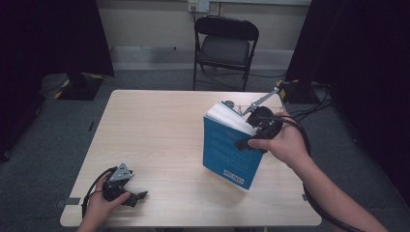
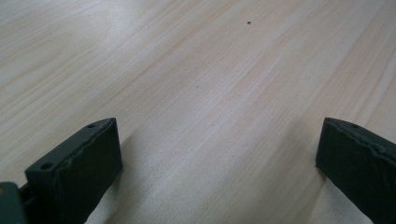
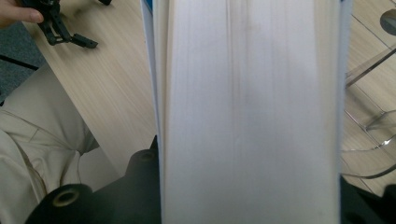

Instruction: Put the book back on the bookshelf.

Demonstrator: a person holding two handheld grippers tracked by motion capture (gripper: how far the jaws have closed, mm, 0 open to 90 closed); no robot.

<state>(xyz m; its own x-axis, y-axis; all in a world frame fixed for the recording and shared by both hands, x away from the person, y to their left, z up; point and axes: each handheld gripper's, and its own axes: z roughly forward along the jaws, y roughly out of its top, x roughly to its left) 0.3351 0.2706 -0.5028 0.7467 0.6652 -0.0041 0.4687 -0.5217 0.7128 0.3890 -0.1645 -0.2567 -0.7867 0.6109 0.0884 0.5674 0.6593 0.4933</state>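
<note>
Left gripper (image 1: 141,195) rests on the table (image 1: 159,130) near its front left corner, jaws spread wide with nothing between them. Right gripper (image 1: 251,140) clamps a thick blue book (image 1: 231,153), standing tilted on the table's right half.

High view above the table (image 1: 159,145), forward and down; both tongs views close, sharing its wood

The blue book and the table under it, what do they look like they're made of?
The blue book looks like a paperback: a smooth, slightly glossy card cover with white print, and a thick block of white paper pages showing at its edge. The right gripper clamps it. The table looks like pale wood-grain laminate or veneer, matte with fine streaks; which one, the look leaves open.
</note>
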